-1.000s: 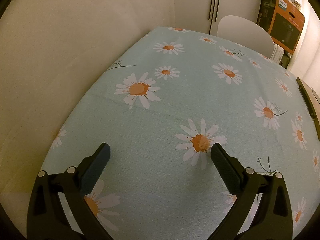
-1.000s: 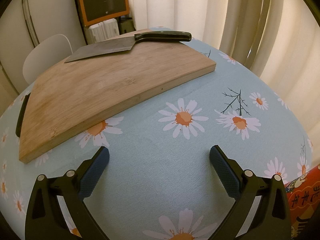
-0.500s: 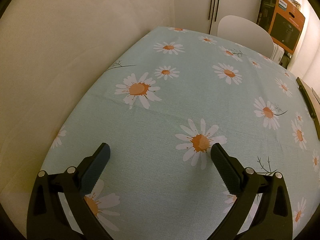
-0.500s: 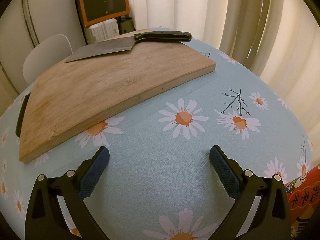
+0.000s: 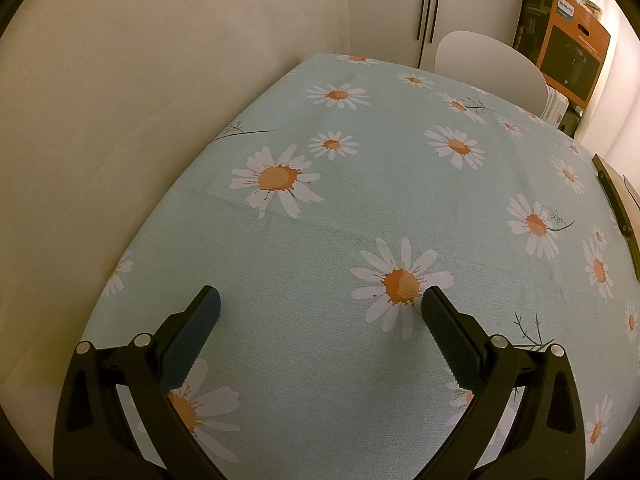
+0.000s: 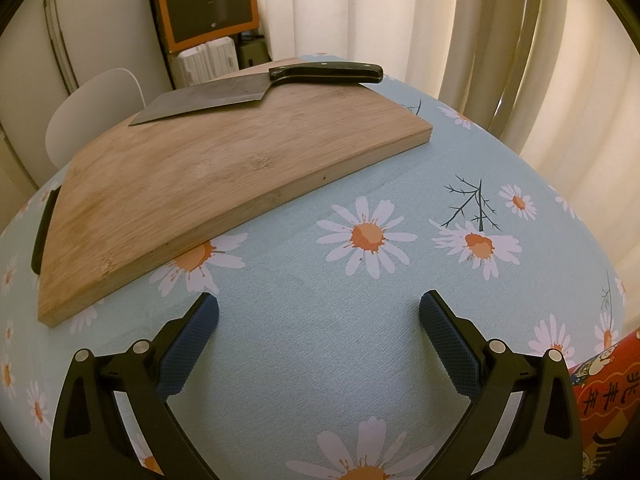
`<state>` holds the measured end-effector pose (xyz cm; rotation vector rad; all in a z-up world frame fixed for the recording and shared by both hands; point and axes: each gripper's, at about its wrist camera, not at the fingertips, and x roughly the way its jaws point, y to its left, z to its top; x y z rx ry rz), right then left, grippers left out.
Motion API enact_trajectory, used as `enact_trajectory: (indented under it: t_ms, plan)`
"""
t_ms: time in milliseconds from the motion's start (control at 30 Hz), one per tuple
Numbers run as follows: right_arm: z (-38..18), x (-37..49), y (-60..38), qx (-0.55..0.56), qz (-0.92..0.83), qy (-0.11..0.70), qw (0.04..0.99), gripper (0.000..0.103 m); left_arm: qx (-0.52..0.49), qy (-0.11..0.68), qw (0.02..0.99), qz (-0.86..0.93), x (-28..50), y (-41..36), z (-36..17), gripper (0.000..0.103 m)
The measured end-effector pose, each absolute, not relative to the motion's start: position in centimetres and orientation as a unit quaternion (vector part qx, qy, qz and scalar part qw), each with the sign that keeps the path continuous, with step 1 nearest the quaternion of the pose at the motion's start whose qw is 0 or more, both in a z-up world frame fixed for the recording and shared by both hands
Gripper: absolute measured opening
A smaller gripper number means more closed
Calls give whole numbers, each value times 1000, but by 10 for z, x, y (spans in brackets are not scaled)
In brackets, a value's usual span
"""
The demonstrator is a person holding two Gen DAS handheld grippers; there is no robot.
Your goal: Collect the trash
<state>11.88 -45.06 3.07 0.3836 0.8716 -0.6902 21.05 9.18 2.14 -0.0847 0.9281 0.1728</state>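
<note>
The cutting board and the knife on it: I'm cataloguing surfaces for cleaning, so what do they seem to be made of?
The cutting board looks like bamboo or light wood, matte: pale brown with straight parallel grain strips and a layered edge. The knife lying on its far side has a dull grey blade, apparently steel with a worn, patchy finish; its black handle shows pale rivets and could be plastic or dark wood.
</note>
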Motion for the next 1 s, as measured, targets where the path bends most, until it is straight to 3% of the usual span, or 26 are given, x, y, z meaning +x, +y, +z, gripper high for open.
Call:
enact_trajectory:
  t_ms: [600, 700, 833, 1000]
  plan:
    - [31, 123, -449, 176, -317, 413, 835, 97, -54, 446, 886, 110, 229, 86, 20, 99]
    - [34, 124, -436, 154, -238, 416, 864, 97, -60, 445, 887, 112, 229, 86, 20, 98]
    - [53, 107, -415, 202, -47, 361, 909, 95, -54, 435, 898, 41, 218, 80, 25, 97]
    - [89, 75, -363, 110, 59, 280, 952, 95, 0, 343, 937, -67, 172, 46, 51, 97]
